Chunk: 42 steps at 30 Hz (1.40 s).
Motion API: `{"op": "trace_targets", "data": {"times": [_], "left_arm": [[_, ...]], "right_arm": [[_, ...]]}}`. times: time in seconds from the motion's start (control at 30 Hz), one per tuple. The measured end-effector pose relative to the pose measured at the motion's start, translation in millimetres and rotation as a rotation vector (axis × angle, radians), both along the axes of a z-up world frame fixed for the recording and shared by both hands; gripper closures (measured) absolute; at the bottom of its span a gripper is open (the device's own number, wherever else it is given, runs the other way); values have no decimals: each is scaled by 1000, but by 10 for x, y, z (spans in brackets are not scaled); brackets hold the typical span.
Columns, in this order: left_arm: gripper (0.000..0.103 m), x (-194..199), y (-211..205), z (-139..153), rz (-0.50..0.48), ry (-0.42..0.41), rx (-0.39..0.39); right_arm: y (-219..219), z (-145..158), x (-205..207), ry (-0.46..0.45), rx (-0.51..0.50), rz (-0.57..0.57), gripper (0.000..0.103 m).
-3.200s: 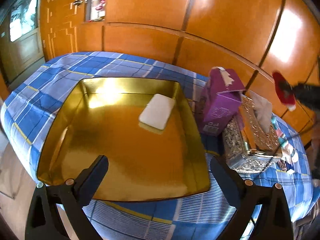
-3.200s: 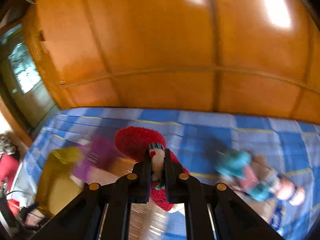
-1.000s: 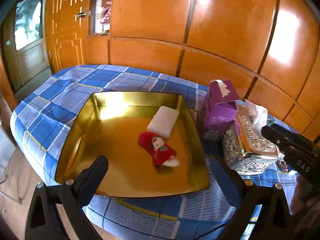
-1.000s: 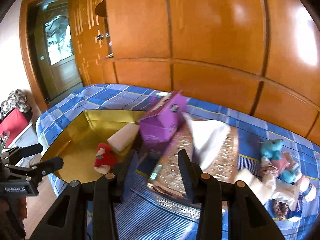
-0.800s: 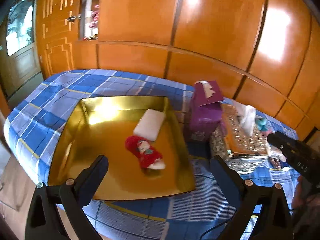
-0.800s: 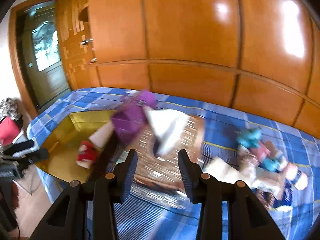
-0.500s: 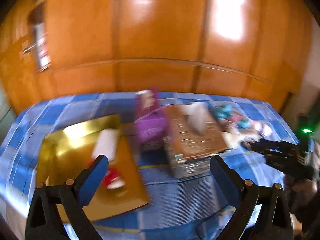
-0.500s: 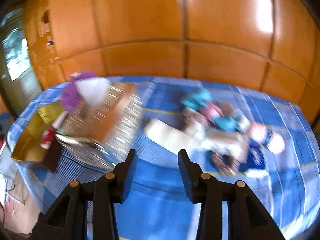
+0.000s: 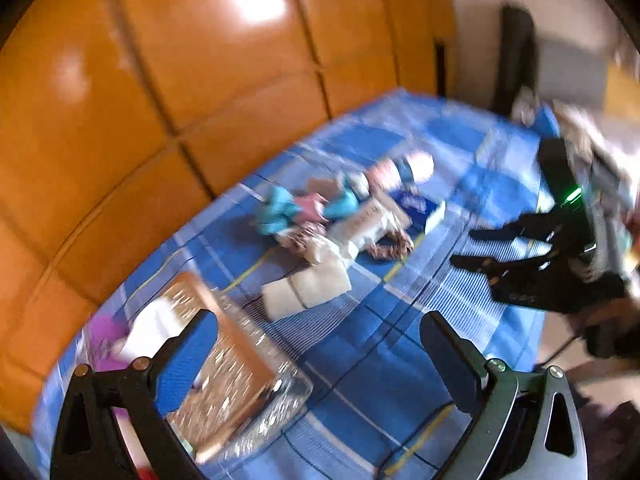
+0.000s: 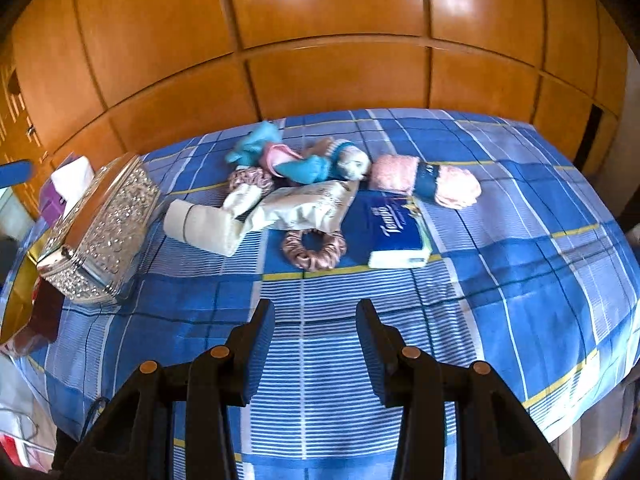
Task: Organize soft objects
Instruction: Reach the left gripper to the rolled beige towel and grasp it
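A pile of soft things lies on the blue checked cloth: a cream rolled cloth (image 10: 204, 227), a pink scrunchie (image 10: 314, 249), a second scrunchie (image 10: 251, 178), a blue and pink plush (image 10: 280, 158), a pink fluffy sock roll (image 10: 426, 181) and a beige pouch (image 10: 308, 204). My right gripper (image 10: 315, 322) is open and empty, short of the pile. My left gripper (image 9: 320, 340) is open and empty; its view is blurred and shows the pile (image 9: 340, 220) and my right gripper (image 9: 468, 248) at the right.
A blue tissue pack (image 10: 390, 232) lies beside the scrunchie. A glittery silver tissue box (image 10: 102, 232) stands at the left, with a purple box (image 10: 52, 200) behind it and the gold tray's edge (image 10: 16, 300) beyond. A wooden panelled wall runs behind the bed.
The red plush was released into the gold tray. Both grippers have swung right, away from the tray, and now face the pile of soft things.
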<state>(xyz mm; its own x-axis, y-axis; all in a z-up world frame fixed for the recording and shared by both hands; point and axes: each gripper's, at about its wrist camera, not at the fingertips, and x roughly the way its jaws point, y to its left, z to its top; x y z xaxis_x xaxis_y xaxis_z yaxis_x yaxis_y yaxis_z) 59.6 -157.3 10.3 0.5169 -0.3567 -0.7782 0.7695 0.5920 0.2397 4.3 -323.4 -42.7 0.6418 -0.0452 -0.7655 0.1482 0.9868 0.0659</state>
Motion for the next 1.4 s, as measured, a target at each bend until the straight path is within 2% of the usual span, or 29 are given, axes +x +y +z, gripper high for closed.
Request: {"op": "trace_targets", "data": {"times": [0.13,0.2,0.27,0.37,0.5,0.53,0.6,0.67,0.7,0.73,0.77,0.83,0.97,1.03,1.1,1.13,1.17,1.2,1.23,1.27,1.4], "left_arm": [[4,199,-468,-352,-33,36,175],[4,251,-600,-478,-46,46,217],[4,353,-746,-662,-28,54,294],[4,488,-855,-854,-3,79,337],[5,645,-965,-1042,42,74,377],[8,673,-996,-1099,49,87,381],[21,734,-1014,-1192,60,130,382],[55,769,-1003,-1268,69,169,380],[61,764,-977,-1243,71,175,347],[77,759,-952,-1217,70,194,319],[87,738,-914,-1160,66,224,274],[96,665,-830,-1058,15,294,187],[96,409,-698,-903,-106,431,44],[96,331,-627,-824,-125,455,2],[95,314,-569,-703,-119,444,-1],[88,333,-553,-636,-117,431,12],[71,391,-550,-569,-116,415,32],[60,460,-553,-505,-114,380,60],[43,515,-569,-440,-113,325,99],[37,570,-583,-404,-113,287,140],[34,710,-787,-482,-153,167,377]], "right_arm": [[-85,30,3,-15,22,-9,61],[-136,52,-13,-24,29,-22,61],[-207,74,-21,-29,53,-41,61],[-284,78,-24,-29,63,-64,61],[-408,50,-30,-21,102,-98,61],[-431,42,-34,-20,108,-103,61],[-468,35,-36,-19,118,-112,61],[-487,29,-38,-17,119,-118,61],[-494,28,-41,-18,119,-120,61],[-501,29,-45,-19,117,-123,61],[-503,29,-48,-21,114,-125,61],[-511,20,-44,-17,115,-130,61],[-528,7,-40,-9,117,-137,61],[-524,19,-43,-11,114,-137,61],[-520,35,-48,-14,110,-137,61],[-517,39,-50,-15,109,-137,61],[-516,45,-52,-16,109,-137,61],[-513,52,-53,-17,108,-137,61],[-511,55,-53,-16,108,-137,61],[-513,58,-52,-16,109,-135,61],[-537,62,-51,-16,124,-140,61]]}}
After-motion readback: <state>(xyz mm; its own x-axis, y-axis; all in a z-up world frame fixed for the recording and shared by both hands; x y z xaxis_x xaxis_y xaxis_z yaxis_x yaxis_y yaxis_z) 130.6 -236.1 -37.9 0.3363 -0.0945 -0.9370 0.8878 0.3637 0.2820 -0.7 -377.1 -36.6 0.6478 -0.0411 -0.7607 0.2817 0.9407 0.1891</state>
